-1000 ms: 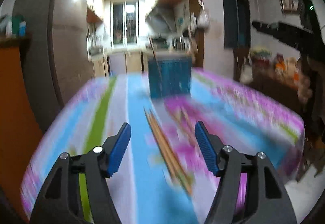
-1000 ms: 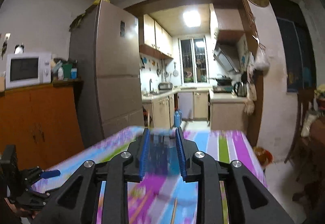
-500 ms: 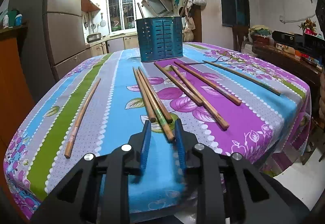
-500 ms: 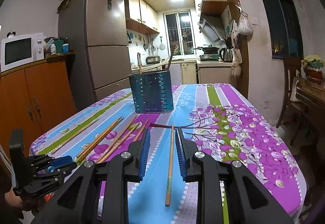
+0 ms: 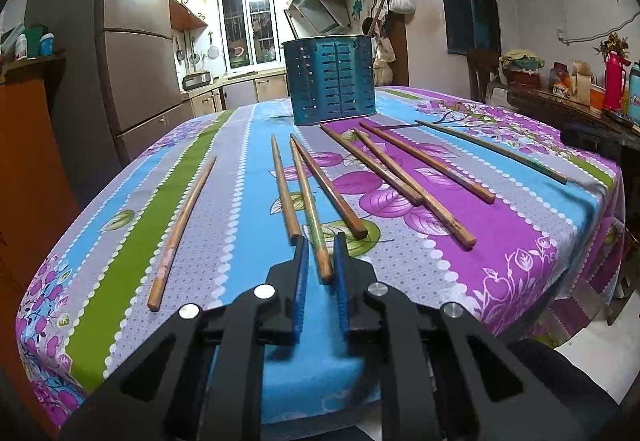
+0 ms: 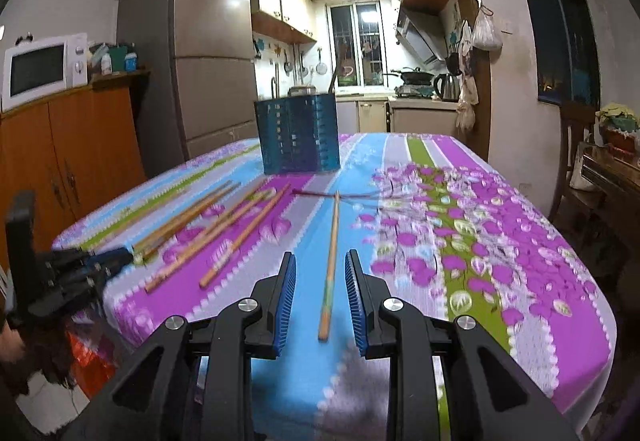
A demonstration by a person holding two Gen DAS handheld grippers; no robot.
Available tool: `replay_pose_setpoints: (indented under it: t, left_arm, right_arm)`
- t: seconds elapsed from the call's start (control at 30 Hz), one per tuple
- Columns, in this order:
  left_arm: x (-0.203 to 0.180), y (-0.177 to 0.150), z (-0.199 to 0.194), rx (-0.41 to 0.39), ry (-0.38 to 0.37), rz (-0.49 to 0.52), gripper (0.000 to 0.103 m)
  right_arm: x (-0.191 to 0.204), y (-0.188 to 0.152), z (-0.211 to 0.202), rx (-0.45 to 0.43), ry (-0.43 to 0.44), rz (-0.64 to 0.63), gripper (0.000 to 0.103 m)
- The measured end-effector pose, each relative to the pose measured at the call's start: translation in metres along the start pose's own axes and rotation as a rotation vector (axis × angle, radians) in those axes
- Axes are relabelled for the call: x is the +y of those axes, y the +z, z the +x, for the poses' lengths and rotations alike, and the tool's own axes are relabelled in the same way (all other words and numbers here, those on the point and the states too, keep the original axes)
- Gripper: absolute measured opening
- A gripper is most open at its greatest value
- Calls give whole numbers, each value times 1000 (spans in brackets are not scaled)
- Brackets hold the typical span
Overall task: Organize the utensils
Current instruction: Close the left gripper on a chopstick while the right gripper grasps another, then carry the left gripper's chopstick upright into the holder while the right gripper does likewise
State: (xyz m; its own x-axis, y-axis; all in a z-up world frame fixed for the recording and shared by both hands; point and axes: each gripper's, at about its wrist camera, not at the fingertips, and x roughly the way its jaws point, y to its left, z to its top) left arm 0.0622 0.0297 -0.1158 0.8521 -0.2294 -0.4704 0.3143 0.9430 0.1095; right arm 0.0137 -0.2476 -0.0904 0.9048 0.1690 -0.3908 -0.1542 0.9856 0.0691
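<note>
We are at the pick-up. The left tool (image 5: 320, 253) is closing its jaws around the near end of the green-tipped chopstick (image 5: 310, 207), which lies on the worktop (image 5: 520, 241) between two plain wooden ones; a sliver of gap still shows on each side of the stick, so we cannot yet call it clamped. To do this well, we keep the tool centred on that one stick, so the blue pads (image 5: 301, 273) do not snag its neighbours, and let the grip seat before we lift.

The right tool (image 6: 320, 295) has its jaws partly apart, straddling the lone chopstick (image 6: 331, 255) without touching it. We judge it should sink a little closer before closing.

The blue slotted holder (image 5: 334, 79) stands upright at the far side of the worktop, well apart from both tools; each stick probably has to tip upright to drop in.
</note>
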Motion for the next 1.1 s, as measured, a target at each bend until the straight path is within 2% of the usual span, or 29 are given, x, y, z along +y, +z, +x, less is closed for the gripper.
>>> replay_pose_setpoints:
  t: [0.33, 0.43, 0.7, 0.73, 0.93, 1.1]
  left_arm:
    - [-4, -6, -6, -35, 19, -10, 12]
    - [-5, -9, -7, -52, 27, -7, 12]
    - [-7, -12, -8, -77, 39, -11, 10]
    - [-7, -11, -8, -76, 38, -10, 10]
    - [-7, -10, -9, -68, 38, -10, 7]
    - [1, -5, -13, -71, 56, -22, 6]
  right_arm:
    - [-2, -23, 13, 35, 15, -7, 27]
    - [-1, -26, 13, 21, 10, -17, 27]
    - [0, -33, 12, -28, -28, -26, 11]
    - [0, -33, 12, -30, -30, -20, 8]
    - [-2, -29, 10, -36, -34, 6, 7]
    - [-2, -11, -11, -85, -42, -9, 7]
